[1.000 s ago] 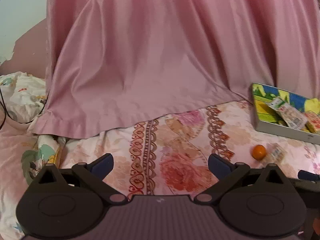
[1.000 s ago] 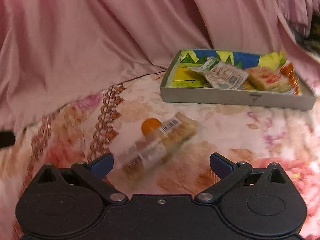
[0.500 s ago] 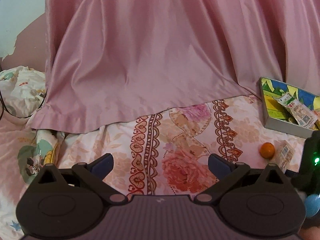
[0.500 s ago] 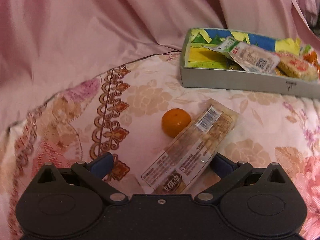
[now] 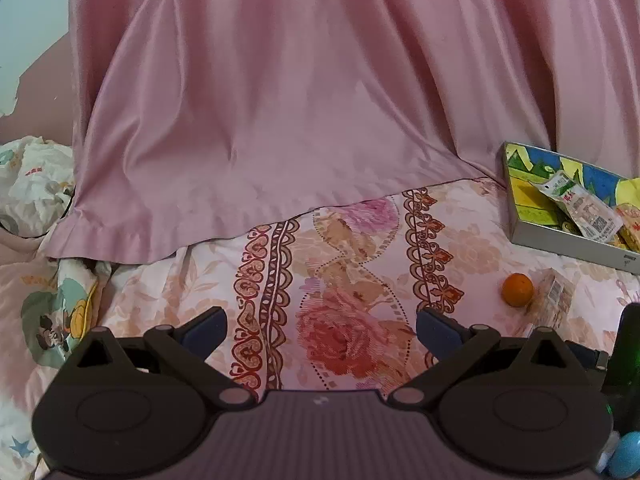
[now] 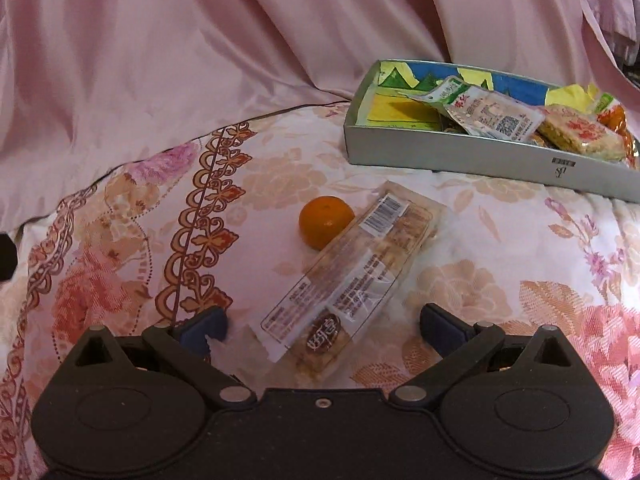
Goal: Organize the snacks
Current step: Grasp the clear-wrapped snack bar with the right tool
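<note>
1. Since the earlier pictures the right gripper [image 6: 320,322] has come in low over the bedspread [image 6: 500,280]. The long clear snack pack [image 6: 352,276], which sat out ahead of it, now has its near end lying between the two fingers. The left gripper [image 5: 318,326] has hardly shifted and looks at the same patch of flowered cloth.

2. The right gripper's jaws stand wide apart, one finger on each side of the pack's near end, and neither seems to press on the wrapper. That spread makes sense, in my judgement: the pack lies slantwise and is broad, so a wide opening lets the fingers straddle it before closing.

3. The snack pack lies flat on the bedspread, its far end pointing toward the tray [image 6: 460,156]. A small orange [image 6: 326,222] sits against its left edge, touching or very nearly so.

4. The tray stands farther back on the right, against the pink curtain [image 6: 200,60]. It already holds several wrapped snacks, so it looks like the place where things are being gathered. The pack and the orange are the two left outside it.

5. The left gripper is also open, with nothing between its fingers, hovering well to the left of the orange. It appears to be kept out of the way while the right one works.

6. A closing grip may nudge the orange, since it can roll.
</note>
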A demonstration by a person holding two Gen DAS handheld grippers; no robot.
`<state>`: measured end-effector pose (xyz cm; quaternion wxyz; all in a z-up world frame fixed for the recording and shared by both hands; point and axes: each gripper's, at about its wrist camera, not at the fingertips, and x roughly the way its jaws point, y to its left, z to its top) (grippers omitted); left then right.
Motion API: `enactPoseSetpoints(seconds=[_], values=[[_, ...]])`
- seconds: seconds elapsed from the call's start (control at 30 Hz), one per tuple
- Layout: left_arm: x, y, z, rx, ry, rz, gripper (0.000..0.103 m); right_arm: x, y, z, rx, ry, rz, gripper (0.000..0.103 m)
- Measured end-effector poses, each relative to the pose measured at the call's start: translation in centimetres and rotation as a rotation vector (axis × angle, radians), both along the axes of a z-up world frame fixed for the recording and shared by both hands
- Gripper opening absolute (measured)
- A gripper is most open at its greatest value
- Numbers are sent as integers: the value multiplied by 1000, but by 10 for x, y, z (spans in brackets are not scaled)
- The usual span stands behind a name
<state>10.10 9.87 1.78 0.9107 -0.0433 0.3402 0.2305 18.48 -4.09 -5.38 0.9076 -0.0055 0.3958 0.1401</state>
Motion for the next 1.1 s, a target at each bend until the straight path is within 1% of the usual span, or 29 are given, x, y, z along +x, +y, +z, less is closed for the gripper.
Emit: enactPoseSetpoints(seconds=[0.1, 0.13, 0.2, 0.27, 0.37, 0.43, 0.57, 0.63, 0.7, 0.83, 0.9, 0.97, 1.1], values=[[-1, 0, -1, -12, 0, -4, 103, -2, -2, 0, 4, -7, 14, 99], [-1, 1, -2, -21, -1, -7, 103, -4, -3, 1, -5, -13, 28, 96], [-1, 3, -4, -49, -1, -15, 103, -7, -8, 2, -12, -21, 58, 89], [1, 3, -6, -81, -7, -18, 103, -9, -17, 4, -7, -27, 77, 72], [5, 1, -9, -118, -10, -15, 103, -9, -35, 6, 5, -23, 109, 59], [9, -3, -10, -124, -15, -26, 103, -8, -48, 7, 15, -12, 140, 53], [19, -18, -12, -121, -14, -78, 103, -10, -74, 9, 10, -3, 201, 43], [24, -27, -15, -137, -18, -126, 103, -13, -90, 11, 11, -1, 233, 43], [27, -35, -21, -160, -35, -175, 103, -17, -104, 13, -12, -5, 262, 43], [36, -51, -34, -181, -39, -205, 103, -25, -137, 18, -50, -6, 251, 43], [43, -59, -38, -165, -25, -214, 103, -27, -151, 19, -62, -22, 229, 43], [50, -66, -40, -133, -12, -233, 103, -26, -161, 17, -75, -46, 214, 43], [62, -78, -40, -86, 12, -280, 103, -25, -172, 11, -77, -105, 219, 43]])
